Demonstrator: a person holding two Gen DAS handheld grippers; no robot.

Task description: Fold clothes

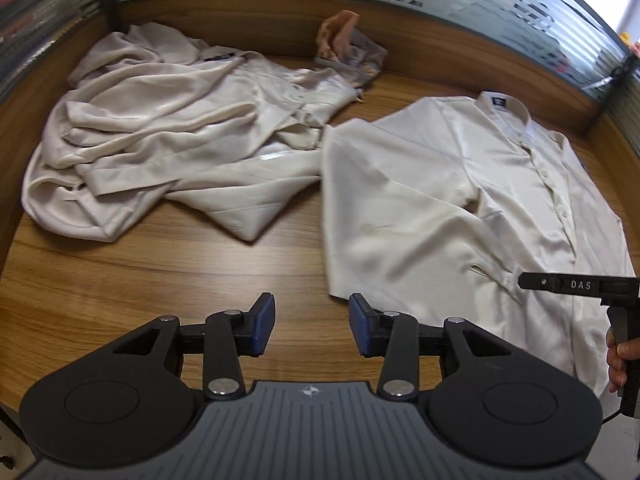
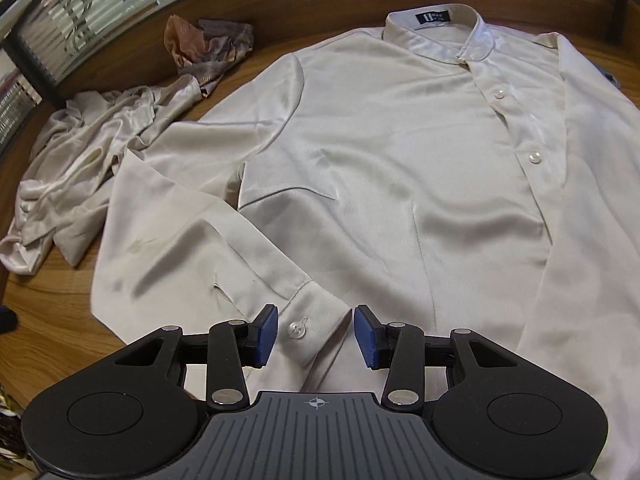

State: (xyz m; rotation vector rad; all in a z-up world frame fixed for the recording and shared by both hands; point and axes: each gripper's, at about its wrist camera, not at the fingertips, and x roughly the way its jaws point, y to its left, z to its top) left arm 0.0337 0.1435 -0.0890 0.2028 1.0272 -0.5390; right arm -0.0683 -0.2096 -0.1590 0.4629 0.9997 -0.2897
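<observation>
Right gripper (image 2: 315, 334) parted astride buttoned cuff (image 2: 310, 330) of cream satin collared shirt (image 2: 400, 152) spread flat on wooden desk (image 1: 160, 264), left gripper (image 1: 312, 326) apart over bare wood, crumpled cream garment (image 1: 160, 140) beyond.

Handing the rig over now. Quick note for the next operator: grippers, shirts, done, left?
Left gripper: open, empty, above bare table.
Right gripper: open, pads either side of the sleeve cuff, not pressing.
Flat shirt: spread front-up, buttoned, left-side sleeve folded across the body.
Crumpled shirt and patterned cloth: untouched at the far left.
Left: finish folding the flat shirt, then the others.
</observation>
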